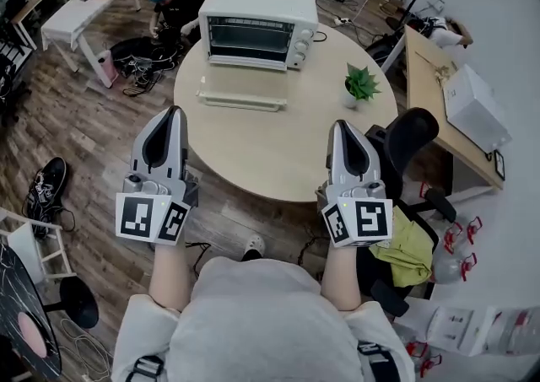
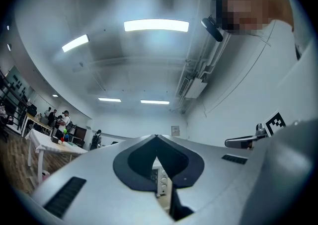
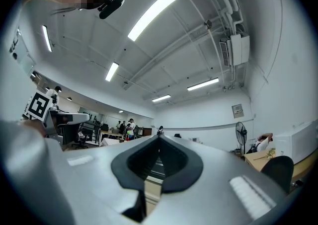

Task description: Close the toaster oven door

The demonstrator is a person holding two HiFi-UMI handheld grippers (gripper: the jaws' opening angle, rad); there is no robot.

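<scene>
Round table (image 1: pixel 278 153) bears the toaster oven (image 1: pixel 257 26), door (image 1: pixel 241 100) down; left claw (image 1: pixel 175 112) and right claw (image 1: pixel 340 126) both closed, empty.

head view looks from above the person's shoulders, steeply down onto a round table (image 1: pixel 253 161), with the toaster oven (image 1: pixel 258 24) at its far side and the left gripper (image 1: pixel 174 112) and right gripper (image 1: pixel 342 126) close under the lens. each gripper view sits low behind its own jaws and tilts upward, so ceiling lights (image 2: pixel 156 25) fill much of the frame. a thin sliver between the jaws shows what seems to be the toaster oven, shared with the head view. the left gripper view catches the other gripper's marker cube (image 2: pixel 275 122) at its right edge.
</scene>
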